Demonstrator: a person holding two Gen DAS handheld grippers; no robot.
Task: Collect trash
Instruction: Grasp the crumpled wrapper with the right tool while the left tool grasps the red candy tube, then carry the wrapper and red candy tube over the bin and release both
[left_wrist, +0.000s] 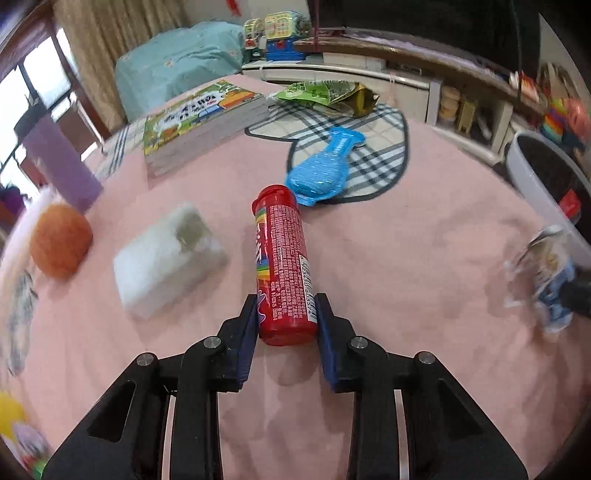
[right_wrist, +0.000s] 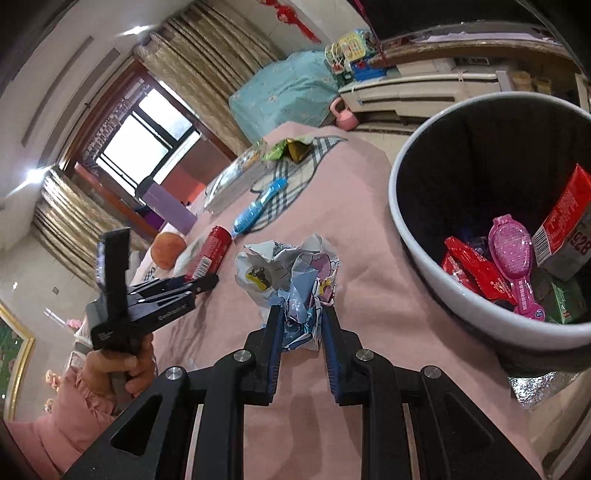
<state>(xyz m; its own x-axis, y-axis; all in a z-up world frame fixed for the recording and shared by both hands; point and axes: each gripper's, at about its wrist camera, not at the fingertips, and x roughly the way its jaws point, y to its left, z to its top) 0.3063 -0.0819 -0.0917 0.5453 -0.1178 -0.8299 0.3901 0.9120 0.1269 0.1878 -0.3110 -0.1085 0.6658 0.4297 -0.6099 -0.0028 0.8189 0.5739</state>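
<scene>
Left gripper (left_wrist: 286, 314) clamps red tube (left_wrist: 282, 258) lying on pink cloth (left_wrist: 406, 258). Right gripper (right_wrist: 301, 321) pinches crumpled wrapper (right_wrist: 291, 273). Only right view shows bin (right_wrist: 424, 258) contents.

Both tongs (left_wrist: 286, 312) (right_wrist: 303, 314) narrowed, angled downward.

Both grippers share one build: matte black plastic linkage arms with triangular cut-outs, round silver pivot screws, and dark blue ribbed pads on the inner finger faces. Left gripper (left_wrist: 286, 315); right gripper (right_wrist: 303, 321). From the right wrist view, the left unit's body carries small white lettering, too fine to read, and an upright black block on top. Hand (right_wrist: 118, 363) on its grip; pink sleeve (right_wrist: 62, 417), seemingly soft fabric.
</scene>
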